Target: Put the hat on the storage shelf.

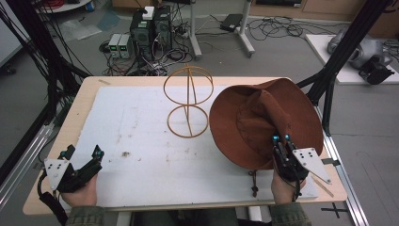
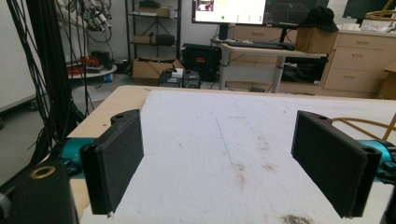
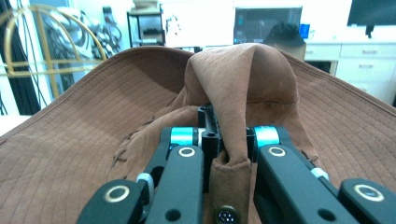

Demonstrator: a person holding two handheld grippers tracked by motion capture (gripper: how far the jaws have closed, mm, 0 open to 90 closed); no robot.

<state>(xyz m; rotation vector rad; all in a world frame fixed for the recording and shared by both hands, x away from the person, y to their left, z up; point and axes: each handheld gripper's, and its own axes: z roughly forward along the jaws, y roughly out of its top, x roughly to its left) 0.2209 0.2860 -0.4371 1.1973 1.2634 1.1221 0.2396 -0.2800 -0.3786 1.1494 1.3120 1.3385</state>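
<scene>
Currently, findings from my remote station:
Right gripper [image 1: 281,138]: jaws pinched tight on a fold of the brown hat [image 1: 244,123], near its crown; in the right gripper view the cloth bunches up between the pads [image 3: 212,128].
Left gripper [image 1: 83,151]: jaws wide apart, nothing between them; it rests at the near left of the table [image 1: 89,92].
Hat: lifted at the right side of the table, brim tilted, chin cord [image 1: 254,181] dangling toward the near edge.
Wire stand [image 1: 187,100]: upright at the centre, toward the far side, bare, just left of the hat.
Done: I judge the hat grasped and raised.
Left: carry it leftward, seat it over the stand's top hoop, release.
</scene>
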